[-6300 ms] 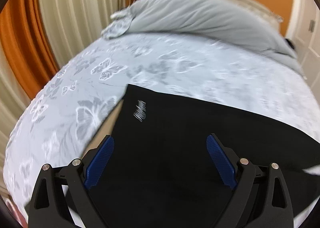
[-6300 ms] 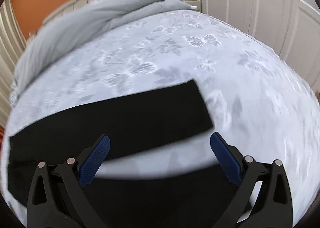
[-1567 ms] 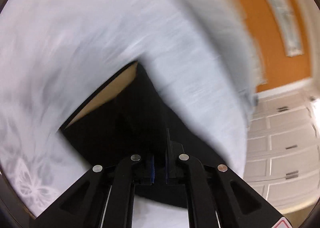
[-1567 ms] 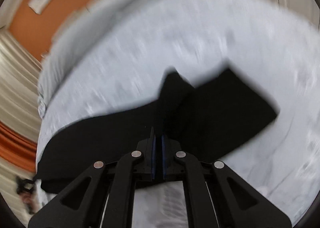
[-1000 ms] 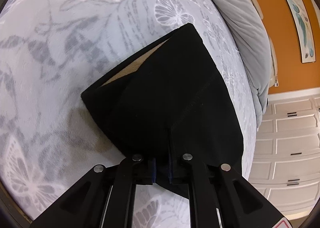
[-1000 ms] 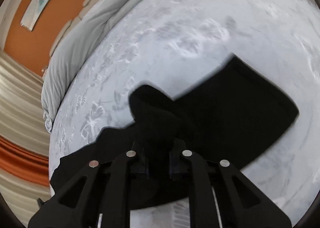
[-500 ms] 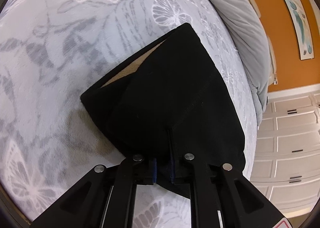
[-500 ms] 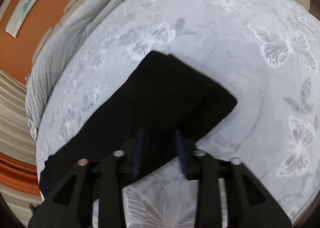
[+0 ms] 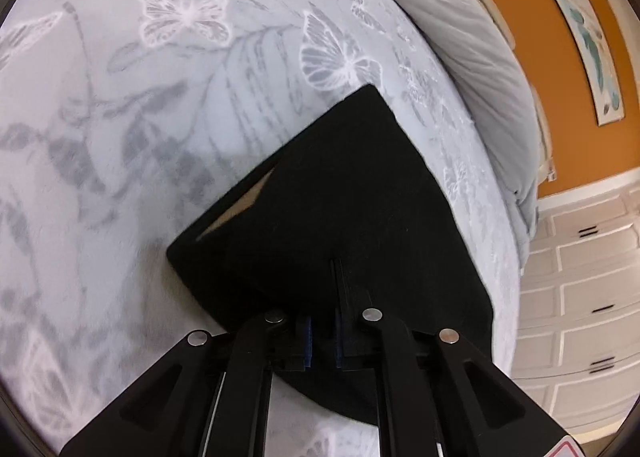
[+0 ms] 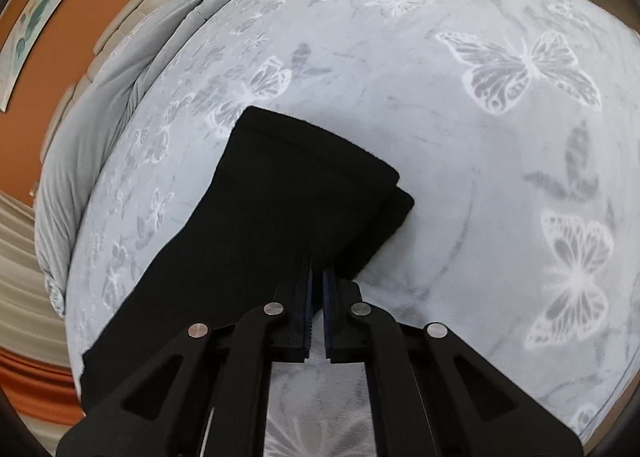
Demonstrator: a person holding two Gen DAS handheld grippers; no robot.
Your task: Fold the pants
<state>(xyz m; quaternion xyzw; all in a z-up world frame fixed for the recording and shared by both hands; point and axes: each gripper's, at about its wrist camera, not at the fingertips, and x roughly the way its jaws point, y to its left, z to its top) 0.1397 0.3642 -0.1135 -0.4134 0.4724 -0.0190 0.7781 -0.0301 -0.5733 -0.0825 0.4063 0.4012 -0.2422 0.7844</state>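
The black pants (image 9: 360, 197) lie folded lengthwise on the butterfly-print bedspread (image 9: 160, 97). In the left wrist view their waist end faces me, and a tan lining (image 9: 236, 213) peeks out at the opening. My left gripper (image 9: 324, 297) is closing, its pads pressed on the near edge of the fabric. In the right wrist view the leg ends of the pants (image 10: 288, 185) lie one on the other, the upper hem set slightly back from the lower. My right gripper (image 10: 316, 263) has its jaws closing to shut at the near edge of the legs, with nothing between them.
A grey duvet (image 9: 480, 57) is bunched along the head of the bed by the orange wall (image 9: 540, 37). White cabinet doors (image 9: 580, 277) stand beyond the bed's far side. Cream curtains (image 10: 20, 257) hang at the left in the right wrist view.
My right gripper opened, let the leg end drop onto the other leg, then closed again with nothing in it. The left gripper kept its hold, and the tan opening narrowed.
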